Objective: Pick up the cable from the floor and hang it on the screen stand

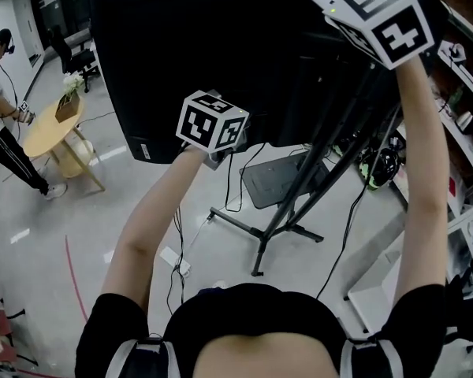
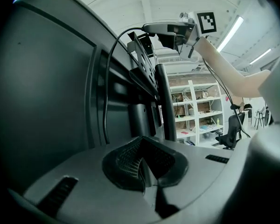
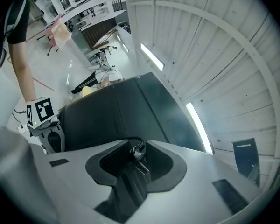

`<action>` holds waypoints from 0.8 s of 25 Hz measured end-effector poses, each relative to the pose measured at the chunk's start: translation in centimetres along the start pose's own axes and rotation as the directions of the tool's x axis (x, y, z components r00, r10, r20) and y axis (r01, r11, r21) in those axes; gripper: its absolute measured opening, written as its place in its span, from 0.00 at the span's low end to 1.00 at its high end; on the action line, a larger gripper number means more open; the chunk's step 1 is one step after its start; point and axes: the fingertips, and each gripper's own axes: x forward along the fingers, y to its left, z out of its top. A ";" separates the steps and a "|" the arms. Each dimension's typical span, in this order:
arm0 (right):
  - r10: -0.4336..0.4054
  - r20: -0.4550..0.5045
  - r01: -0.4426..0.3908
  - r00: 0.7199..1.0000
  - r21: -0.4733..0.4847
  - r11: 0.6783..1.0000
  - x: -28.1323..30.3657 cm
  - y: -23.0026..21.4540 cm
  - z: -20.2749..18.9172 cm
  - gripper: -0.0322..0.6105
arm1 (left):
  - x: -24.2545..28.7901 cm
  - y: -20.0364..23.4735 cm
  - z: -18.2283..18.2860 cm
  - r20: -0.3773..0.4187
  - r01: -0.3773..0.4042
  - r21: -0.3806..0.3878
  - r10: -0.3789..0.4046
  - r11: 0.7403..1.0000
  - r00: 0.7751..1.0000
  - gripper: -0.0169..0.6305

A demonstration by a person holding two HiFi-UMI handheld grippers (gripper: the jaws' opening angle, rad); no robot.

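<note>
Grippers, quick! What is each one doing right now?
Left gripper: closed, nothing seen between its jaws.
Right gripper: closed on the cable, at its plug end.

I wear a black short-sleeved top [image 1: 252,313], with grey and white straps [image 1: 146,357] over both shoulders. My left gripper [image 2: 142,164] and my right gripper [image 3: 137,155] are pale grey moulded shells, each with dark slot vents [image 2: 218,159] and a black ribbed lining [image 2: 126,160] round the jaws. Each carries a white cube printed with black square markers: the left cube [image 1: 213,122] and the right cube [image 1: 382,14].
</note>
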 end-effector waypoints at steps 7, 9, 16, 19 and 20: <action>-0.066 -0.083 0.068 0.994 0.018 0.998 -1.3 -3.5 -4.2 0.25 | 3.9 -1.3 1.9 0.009 0.074 0.044 -0.075 0.996 0.997 0.03; -0.093 -0.110 0.095 0.990 0.013 0.995 -2.4 -4.6 -5.3 0.25 | 5.1 -2.3 2.8 0.025 0.105 0.039 -0.106 0.994 0.994 0.03; -0.159 -0.206 0.164 0.966 0.010 0.986 -7.9 -7.4 -8.6 0.25 | 8.6 -7.3 4.8 0.062 0.215 0.037 -0.217 0.976 0.974 0.03; -0.152 -0.220 0.161 0.964 0.024 0.987 -9.7 -6.9 -9.5 0.25 | 9.0 -9.0 4.7 0.058 0.234 0.038 -0.236 0.971 0.970 0.03; -0.145 -0.222 0.155 0.964 0.028 0.988 -10.2 -6.4 -9.7 0.25 | 9.0 -9.5 4.4 0.053 0.237 0.040 -0.239 0.971 0.970 0.03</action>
